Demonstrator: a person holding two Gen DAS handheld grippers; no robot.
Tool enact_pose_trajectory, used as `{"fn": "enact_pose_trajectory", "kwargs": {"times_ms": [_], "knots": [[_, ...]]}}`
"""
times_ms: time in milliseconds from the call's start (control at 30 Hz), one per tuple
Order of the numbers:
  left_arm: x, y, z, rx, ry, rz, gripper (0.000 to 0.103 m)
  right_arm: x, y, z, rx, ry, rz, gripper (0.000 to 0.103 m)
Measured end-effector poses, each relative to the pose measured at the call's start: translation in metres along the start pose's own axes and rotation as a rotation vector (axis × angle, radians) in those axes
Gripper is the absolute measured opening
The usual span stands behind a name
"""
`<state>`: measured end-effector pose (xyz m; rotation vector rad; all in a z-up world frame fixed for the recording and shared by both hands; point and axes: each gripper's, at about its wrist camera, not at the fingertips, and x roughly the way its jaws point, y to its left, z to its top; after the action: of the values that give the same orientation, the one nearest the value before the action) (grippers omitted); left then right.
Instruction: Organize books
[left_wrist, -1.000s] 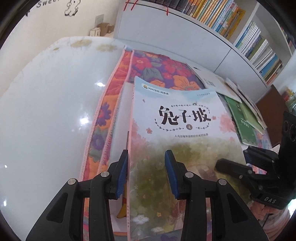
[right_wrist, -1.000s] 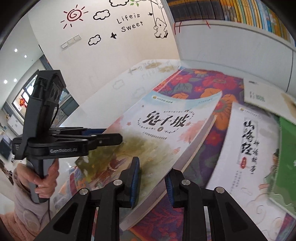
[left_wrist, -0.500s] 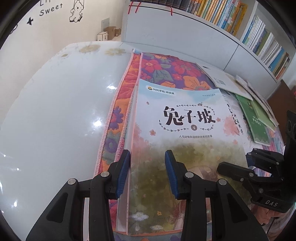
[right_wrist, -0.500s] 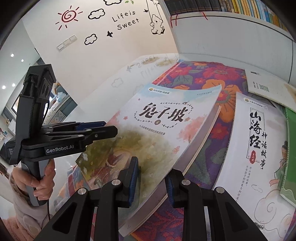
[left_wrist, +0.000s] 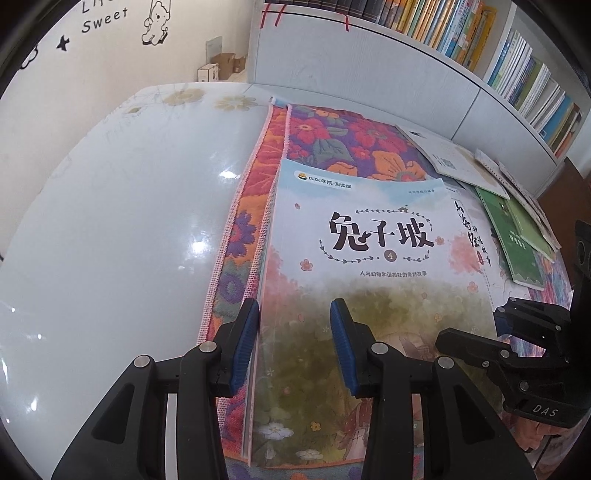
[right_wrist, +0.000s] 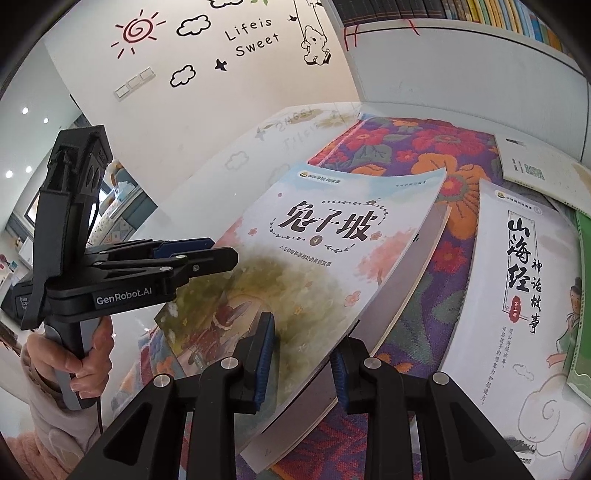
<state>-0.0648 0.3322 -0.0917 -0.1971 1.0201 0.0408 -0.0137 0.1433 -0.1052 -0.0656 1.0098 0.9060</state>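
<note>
Left wrist view: my left tongs pinch the spine edge of the pastel storybook, one pad outside the spine, the other on the cover. From the right wrist view, my right tongs clamp its open page edge, one pad on the cover, one under. The book sits raised over the floral cloth on the white surface. Just beside it lies a white storybook; green books lie beyond, and a bookshelf stands behind.
</note>
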Motion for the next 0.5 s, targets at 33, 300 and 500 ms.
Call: {"fn": "enact_pose_trajectory", "kwargs": {"times_ms": [33,300,500], "knots": [[0.000,0.000,0.000,0.000,0.000,0.002,0.037,0.000,0.000,0.000,-0.001,0.002,-0.003,0.027],[0.000,0.003,-0.001,-0.021,0.015,0.012,0.038,-0.005,-0.007,0.003,0.053,0.055,-0.016,0.031],[-0.001,0.001,-0.001,-0.027,0.019,0.018,0.038,-0.012,-0.022,-0.004,0.152,0.114,-0.030,0.032]]}}
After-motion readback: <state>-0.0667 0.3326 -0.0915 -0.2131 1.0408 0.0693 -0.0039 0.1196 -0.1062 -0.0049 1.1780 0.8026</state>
